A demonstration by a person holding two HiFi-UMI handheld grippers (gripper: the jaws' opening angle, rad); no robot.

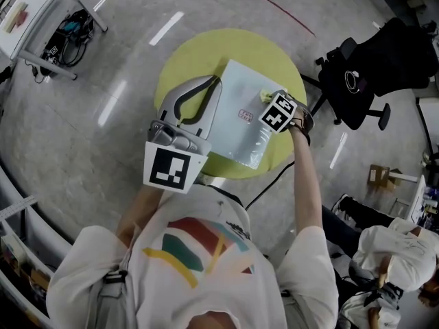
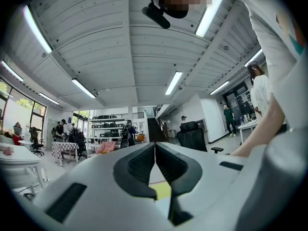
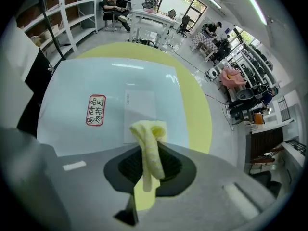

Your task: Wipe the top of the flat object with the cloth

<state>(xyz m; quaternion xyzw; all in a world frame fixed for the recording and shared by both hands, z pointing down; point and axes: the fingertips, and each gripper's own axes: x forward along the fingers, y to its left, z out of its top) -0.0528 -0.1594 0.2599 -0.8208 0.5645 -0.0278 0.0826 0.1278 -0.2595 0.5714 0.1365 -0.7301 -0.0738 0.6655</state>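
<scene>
The flat object (image 1: 245,115) is a pale blue-white sheet with a red-framed label (image 3: 96,109). It lies on the round yellow-green table (image 1: 185,60). My right gripper (image 1: 269,102) is over the sheet's right edge and is shut on a yellow cloth (image 3: 150,148). The cloth hangs from the jaws, just above the sheet (image 3: 110,95). My left gripper (image 1: 217,81) is held along the sheet's left edge. In the left gripper view this gripper (image 2: 155,150) points up toward the ceiling, shut with nothing between its fingers.
A black office chair (image 1: 370,81) stands right of the table. A seated person in white (image 1: 398,252) is at the lower right. A white desk with cables (image 1: 41,19) is at the upper left. Shelves (image 3: 48,13) stand beyond the table.
</scene>
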